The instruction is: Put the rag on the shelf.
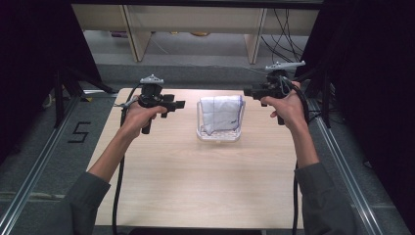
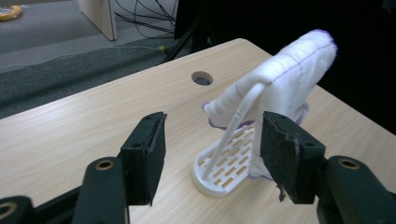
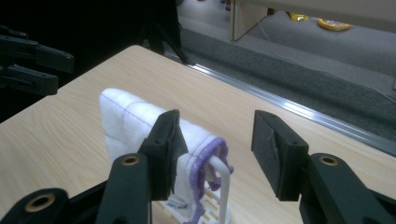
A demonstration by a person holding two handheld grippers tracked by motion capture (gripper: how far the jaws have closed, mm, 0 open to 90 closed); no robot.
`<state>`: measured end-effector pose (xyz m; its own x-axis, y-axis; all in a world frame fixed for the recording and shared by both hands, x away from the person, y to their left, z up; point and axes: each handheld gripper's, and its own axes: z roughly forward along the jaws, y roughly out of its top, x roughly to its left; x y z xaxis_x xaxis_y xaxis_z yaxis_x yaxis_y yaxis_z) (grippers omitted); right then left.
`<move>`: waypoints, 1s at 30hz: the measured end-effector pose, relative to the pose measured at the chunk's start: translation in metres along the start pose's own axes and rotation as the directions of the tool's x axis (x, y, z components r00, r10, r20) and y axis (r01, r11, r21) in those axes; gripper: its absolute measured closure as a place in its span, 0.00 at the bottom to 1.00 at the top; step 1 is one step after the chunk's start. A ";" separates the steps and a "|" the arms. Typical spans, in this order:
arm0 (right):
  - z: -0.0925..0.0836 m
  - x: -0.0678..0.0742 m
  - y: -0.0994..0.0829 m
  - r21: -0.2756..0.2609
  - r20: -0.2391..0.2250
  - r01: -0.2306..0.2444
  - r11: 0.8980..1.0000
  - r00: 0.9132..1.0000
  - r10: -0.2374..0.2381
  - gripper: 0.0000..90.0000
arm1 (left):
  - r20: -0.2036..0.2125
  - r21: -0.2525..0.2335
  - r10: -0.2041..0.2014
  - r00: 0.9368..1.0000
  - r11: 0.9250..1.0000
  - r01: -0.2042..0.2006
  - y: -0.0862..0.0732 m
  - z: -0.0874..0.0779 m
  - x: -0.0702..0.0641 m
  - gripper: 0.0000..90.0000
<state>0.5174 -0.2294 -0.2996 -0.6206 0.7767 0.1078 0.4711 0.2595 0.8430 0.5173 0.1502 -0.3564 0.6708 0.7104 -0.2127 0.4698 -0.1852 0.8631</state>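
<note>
High view: white cloth [image 1: 221, 113] with purple stitching hangs draped over a small white plastic rack [image 1: 219, 135] near the far middle of the wooden table [image 1: 195, 186]; cloth covers the rack's hoop, slotted base sticks out underneath; left gripper [image 1: 180, 104] sits to the left of the rack, right gripper [image 1: 247, 91] to the right, both held level with jaws pointing inward at the cloth, both clear of it with bare table between.

Left gripper view: jaws spread, nothing between the pads; rack [image 2: 224, 163] and cloth [image 2: 289, 70] lie just ahead, seen end-on through the gap; round cable hole [image 2: 201, 78] in the table top beyond.

Right gripper view: jaws spread and empty; cloth [image 3: 135, 123] and the rack's white hoop [image 3: 223, 182] lie ahead and partly behind the left-hand jaw, no contact visible; left gripper [image 3: 32, 65] shows at the far left edge; metal rail [image 3: 289, 105] runs along the table's far side.
</note>
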 end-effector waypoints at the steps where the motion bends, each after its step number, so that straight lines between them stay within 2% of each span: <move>1: -0.001 0.002 -0.001 -0.004 -0.004 0.001 1.000 1.000 -0.001 0.58 | 0.004 -0.006 0.003 1.000 1.000 -0.003 -0.002 -0.001 -0.001 0.45; 6: -0.002 0.005 -0.007 -0.018 -0.012 0.023 1.000 1.000 -0.023 0.56 | 0.015 0.016 0.014 1.000 1.000 -0.014 -0.007 -0.002 -0.008 0.41; 8: -0.003 0.009 -0.010 -0.020 -0.014 0.003 1.000 1.000 -0.003 0.55 | 0.028 0.007 0.012 1.000 1.000 -0.012 -0.009 -0.003 -0.012 0.40; 11: -0.004 0.012 -0.014 -0.016 -0.014 0.013 1.000 1.000 -0.014 0.54 | 0.053 0.004 0.013 0.999 1.000 -0.013 -0.013 -0.005 -0.019 0.39; 12: -0.004 0.011 -0.016 -0.025 -0.020 0.031 0.999 0.999 -0.032 0.54 | 0.049 0.002 0.019 0.999 1.000 -0.019 -0.014 -0.006 -0.021 0.39; 14: -0.007 0.015 -0.018 -0.028 -0.015 0.015 0.999 1.000 -0.016 0.54 | 0.063 0.012 0.027 0.998 1.000 -0.028 -0.016 -0.006 -0.025 0.39; 15: -0.006 0.014 -0.020 -0.036 -0.015 0.044 0.998 0.999 -0.045 0.53 | 0.057 0.003 0.027 0.998 1.000 -0.027 -0.018 -0.006 -0.027 0.39; 16: -0.007 0.017 -0.021 -0.022 -0.032 0.017 1.000 0.999 -0.018 0.53 | 0.072 0.009 0.028 0.997 1.000 -0.029 -0.019 -0.006 -0.029 0.39; 17: -0.008 0.019 -0.023 -0.020 -0.029 0.016 1.000 0.999 -0.017 0.53 | 0.076 0.009 0.033 0.997 0.999 -0.033 -0.020 -0.006 -0.030 0.39; 18: -0.007 0.019 -0.024 -0.032 -0.024 0.038 0.999 0.999 -0.039 0.52 | 0.082 0.008 0.033 0.996 0.999 -0.034 -0.021 -0.007 -0.032 0.39; 19: -0.009 0.020 -0.025 -0.020 -0.031 0.025 0.999 0.999 -0.025 0.52 | 0.083 0.006 0.033 0.996 0.999 -0.033 -0.022 -0.007 -0.034 0.39; 22: -0.010 0.022 -0.029 -0.017 -0.026 0.042 0.999 0.999 -0.042 0.52 | 0.105 0.008 0.041 0.994 0.999 -0.042 -0.025 -0.008 -0.039 0.38; 23: -0.010 0.023 -0.030 -0.016 -0.032 0.038 0.999 0.999 -0.038 0.52 | 0.103 0.008 0.048 0.994 0.999 -0.049 -0.027 -0.009 -0.041 0.38; 25: -0.010 0.024 -0.034 -0.022 -0.043 0.039 0.999 0.998 -0.040 0.52 | 0.128 0.003 0.044 0.991 0.999 -0.045 -0.029 -0.009 -0.044 0.38; 30: -0.010 0.029 -0.039 -0.024 -0.054 0.045 0.999 0.997 -0.046 0.51 | 0.137 0.007 0.052 0.989 0.999 -0.053 -0.035 -0.010 -0.048 0.36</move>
<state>0.4748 -0.2230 -0.3242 -0.6746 0.7318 0.0973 0.4279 0.2801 0.8593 0.4630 0.1299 -0.3716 0.7664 0.6005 -0.2283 0.4374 -0.2275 0.8700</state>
